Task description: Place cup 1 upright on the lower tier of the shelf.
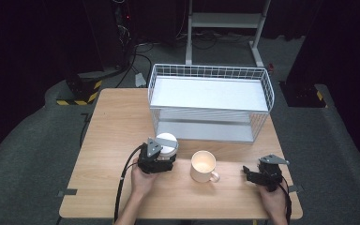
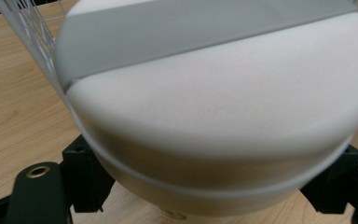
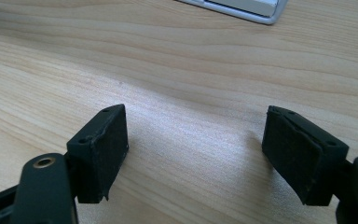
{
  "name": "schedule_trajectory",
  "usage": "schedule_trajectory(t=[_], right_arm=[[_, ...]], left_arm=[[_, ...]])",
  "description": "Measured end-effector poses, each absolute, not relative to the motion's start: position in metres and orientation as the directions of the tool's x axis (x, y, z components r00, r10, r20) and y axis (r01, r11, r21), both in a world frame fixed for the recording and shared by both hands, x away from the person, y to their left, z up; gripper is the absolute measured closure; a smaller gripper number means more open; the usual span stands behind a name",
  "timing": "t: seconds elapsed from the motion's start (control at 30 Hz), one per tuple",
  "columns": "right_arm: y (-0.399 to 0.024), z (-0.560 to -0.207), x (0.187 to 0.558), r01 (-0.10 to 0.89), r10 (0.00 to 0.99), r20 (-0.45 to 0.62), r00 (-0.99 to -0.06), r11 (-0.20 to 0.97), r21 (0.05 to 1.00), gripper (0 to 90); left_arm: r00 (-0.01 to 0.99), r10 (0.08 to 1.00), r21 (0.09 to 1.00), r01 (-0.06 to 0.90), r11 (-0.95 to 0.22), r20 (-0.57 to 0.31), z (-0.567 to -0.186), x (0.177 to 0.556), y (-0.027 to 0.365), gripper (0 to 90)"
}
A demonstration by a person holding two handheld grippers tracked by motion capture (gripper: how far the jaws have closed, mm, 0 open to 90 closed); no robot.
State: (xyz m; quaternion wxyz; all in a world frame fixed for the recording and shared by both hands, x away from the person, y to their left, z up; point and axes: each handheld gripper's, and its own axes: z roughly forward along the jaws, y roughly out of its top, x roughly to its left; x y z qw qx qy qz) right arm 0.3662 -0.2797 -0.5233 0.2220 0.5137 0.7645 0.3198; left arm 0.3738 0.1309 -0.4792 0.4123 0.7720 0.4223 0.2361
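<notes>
Two hand-held grippers are over the wooden surface (image 1: 108, 140), and the left hand-held gripper (image 1: 161, 157) is the one engaged with the work. A white lidded container (image 1: 167, 143) with a grey band sits directly ahead of it, between its jaws. In the left gripper view the container (image 2: 214, 107) looms large and upright, and the black pads (image 2: 86, 175) stand at either side of its lower body, touching or all but touching it. I judge that the jaws are clamped on it, though the contact itself is hard to make out. The container stands just in front of the wire rack (image 1: 211, 101), near the rack's left front corner, so the coming move likely turns on carrying it forward and up onto one of the shelves. A cream mug (image 1: 204, 166) stands to the right of it, between the two hands. The right hand-held gripper (image 1: 253, 176) rests low near the surface's right edge, well apart from the container. Its jaws are spread with bare wood between them, holding nothing.
</notes>
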Motion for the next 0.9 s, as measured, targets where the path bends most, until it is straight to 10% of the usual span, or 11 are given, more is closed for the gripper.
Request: schedule_trajectory(t=[0.9], right_arm=[[-0.280, -0.523, 0.366, 0.643, 0.927, -0.012, -0.374, 0.269, 0.717, 22.7]], left_arm=[[0.540, 0.842, 0.829, 0.474, -0.298, -0.006, -0.467, 0.412, 0.112, 19.0]])
